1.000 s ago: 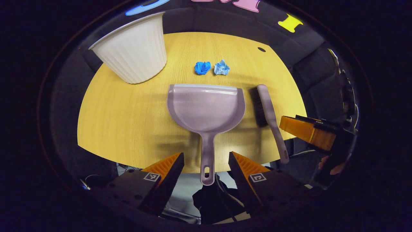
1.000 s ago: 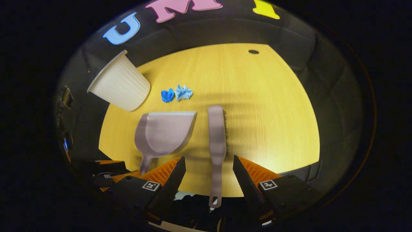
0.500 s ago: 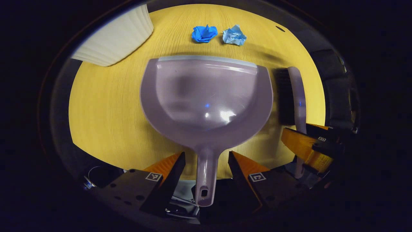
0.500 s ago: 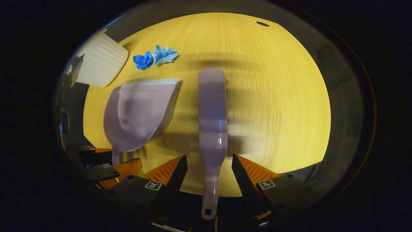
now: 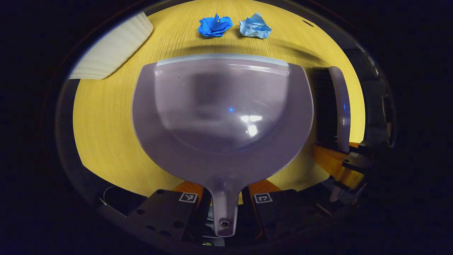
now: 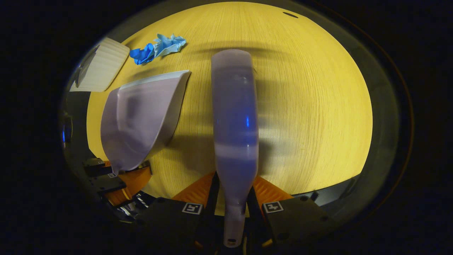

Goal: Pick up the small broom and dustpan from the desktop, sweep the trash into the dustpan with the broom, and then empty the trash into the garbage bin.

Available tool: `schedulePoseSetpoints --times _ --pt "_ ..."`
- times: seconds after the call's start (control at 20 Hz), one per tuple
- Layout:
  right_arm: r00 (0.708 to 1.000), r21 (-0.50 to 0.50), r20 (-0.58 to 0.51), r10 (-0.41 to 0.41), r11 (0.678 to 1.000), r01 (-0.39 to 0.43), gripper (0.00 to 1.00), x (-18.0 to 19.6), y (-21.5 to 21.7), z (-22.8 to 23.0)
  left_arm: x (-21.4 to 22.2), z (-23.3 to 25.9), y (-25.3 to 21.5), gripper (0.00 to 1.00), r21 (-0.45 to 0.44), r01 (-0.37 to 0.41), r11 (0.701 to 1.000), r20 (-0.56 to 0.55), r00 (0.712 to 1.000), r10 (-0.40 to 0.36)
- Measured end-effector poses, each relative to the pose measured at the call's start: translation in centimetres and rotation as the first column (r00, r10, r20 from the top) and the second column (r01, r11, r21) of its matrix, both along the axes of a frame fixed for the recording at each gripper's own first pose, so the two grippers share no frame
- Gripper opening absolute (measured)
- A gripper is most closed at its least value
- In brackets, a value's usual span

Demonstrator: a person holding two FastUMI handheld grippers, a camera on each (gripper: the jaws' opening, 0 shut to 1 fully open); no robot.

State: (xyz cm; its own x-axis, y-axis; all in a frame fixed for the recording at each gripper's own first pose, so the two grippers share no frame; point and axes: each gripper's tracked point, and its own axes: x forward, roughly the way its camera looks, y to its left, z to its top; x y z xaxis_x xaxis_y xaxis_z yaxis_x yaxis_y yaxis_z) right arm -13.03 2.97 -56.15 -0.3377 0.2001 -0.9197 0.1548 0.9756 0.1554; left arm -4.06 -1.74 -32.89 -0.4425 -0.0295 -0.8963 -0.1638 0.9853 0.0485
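My left gripper (image 5: 224,202) clamps its fingers on the dustpan (image 5: 223,117) handle at the table's near edge, mouth facing the two blue paper wads (image 5: 233,27) further in. My right gripper (image 6: 232,203) grasps the broom (image 6: 234,117) handle likewise, bristles down, so both tools lie ready for sweeping toward the bin (image 5: 111,53) at the far left corner.

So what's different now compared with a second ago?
Both tools came forward and closed. The left tool moved up along the dustpan and now clamps its handle; the right tool did the same with the small broom. A second ago both stood open around those handles. The two crumpled blue papers, the white bin and the desktop look unchanged.
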Motion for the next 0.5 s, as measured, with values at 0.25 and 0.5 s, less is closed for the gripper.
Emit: schedulePoseSetpoints --times 0.25,0.5 --pt "1.000 0.023 0.002 0.012 1.000 -0.012 0.31 0.05 0.04 -0.02 -0.05 -0.04 0.17 0.30 0.022 0.011 1.000 -0.025 1.000 -0.011" --pt "1.000 0.043 -0.010 0.009 0.999 -0.008 0.28 0.17 0.33 -0.05 -0.09 0.05 0.35 0.29 -0.007 0.028 1.000 -0.037 0.999 -0.028"
